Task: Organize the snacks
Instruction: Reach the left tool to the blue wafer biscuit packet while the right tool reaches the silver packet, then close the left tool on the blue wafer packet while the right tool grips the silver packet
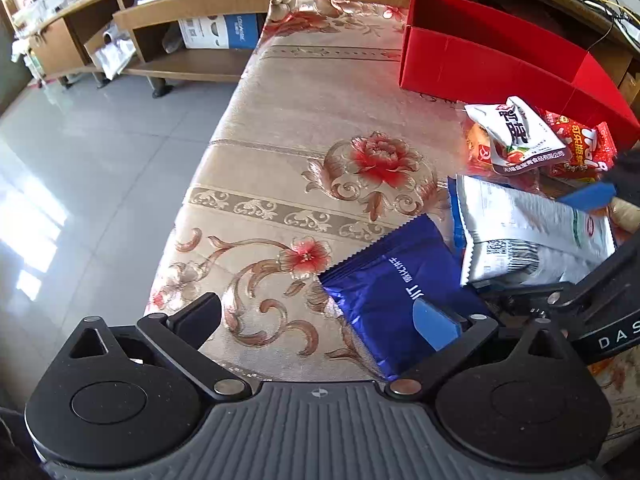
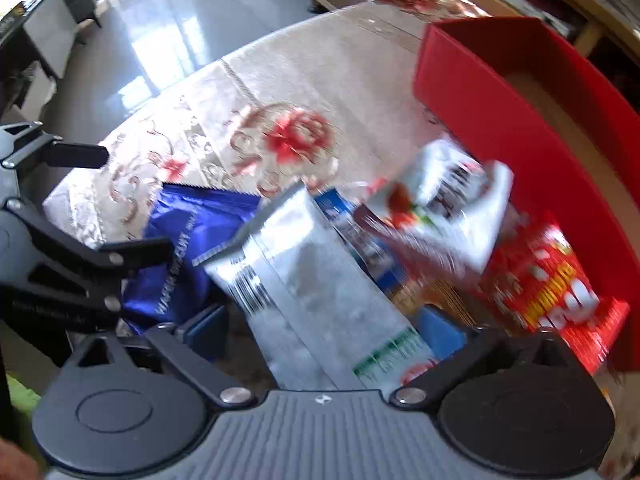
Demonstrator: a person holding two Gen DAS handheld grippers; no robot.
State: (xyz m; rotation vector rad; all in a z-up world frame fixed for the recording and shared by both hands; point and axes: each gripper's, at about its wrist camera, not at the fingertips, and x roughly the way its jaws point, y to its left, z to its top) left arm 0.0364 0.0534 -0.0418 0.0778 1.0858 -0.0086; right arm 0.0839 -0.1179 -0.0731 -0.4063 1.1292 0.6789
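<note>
Snack packets lay heaped on the flower-patterned bench (image 1: pixel 304 92) beside a red box (image 1: pixel 496 64). The right tongs (image 2: pixel 328 332) stood spread astride a silver packet (image 2: pixel 320 292), blue pads either side of it; whether they touched it could not be told through the blur. The left tongs (image 1: pixel 320 316) were spread wide, one pad over a blue foil packet (image 1: pixel 384 284). Beyond sat a white packet (image 1: pixel 516 132) atop a red one (image 1: pixel 584 148). Wooden shelving (image 1: pixel 192 12) lined the far wall.
</note>
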